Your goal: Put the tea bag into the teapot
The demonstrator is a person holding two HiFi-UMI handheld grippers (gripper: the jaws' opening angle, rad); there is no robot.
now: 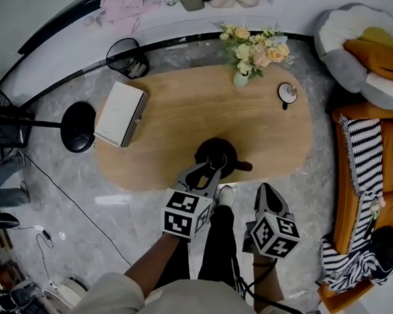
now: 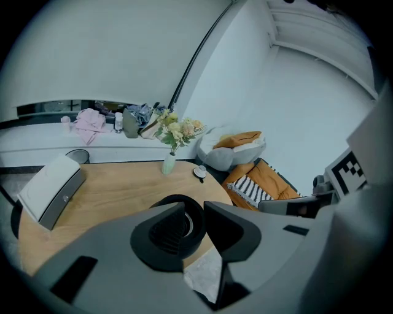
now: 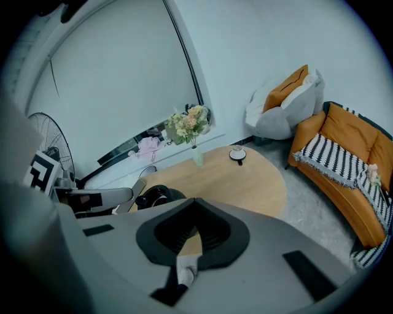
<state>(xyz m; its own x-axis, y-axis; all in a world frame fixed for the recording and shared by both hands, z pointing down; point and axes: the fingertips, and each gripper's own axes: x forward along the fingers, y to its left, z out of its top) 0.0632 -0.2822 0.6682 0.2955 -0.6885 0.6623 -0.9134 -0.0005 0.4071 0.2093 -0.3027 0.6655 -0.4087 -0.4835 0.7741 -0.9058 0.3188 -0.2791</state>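
Left tongs (image 1: 209,170): spread, empty, poised over the black teapot (image 1: 225,151) on the table (image 1: 173,112). Right tongs (image 1: 266,190): pressed together, empty. Tea bag: unseen; finding and pinching it likely comes next.

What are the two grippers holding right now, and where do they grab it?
Nothing that I can see. The right gripper is shut and empty. The left gripper is open just over the teapot.

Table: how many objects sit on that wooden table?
4: a white box at its left end, a flower vase and a small round dish along the far edge, a black teapot at the near edge. The left gripper may hide something small.
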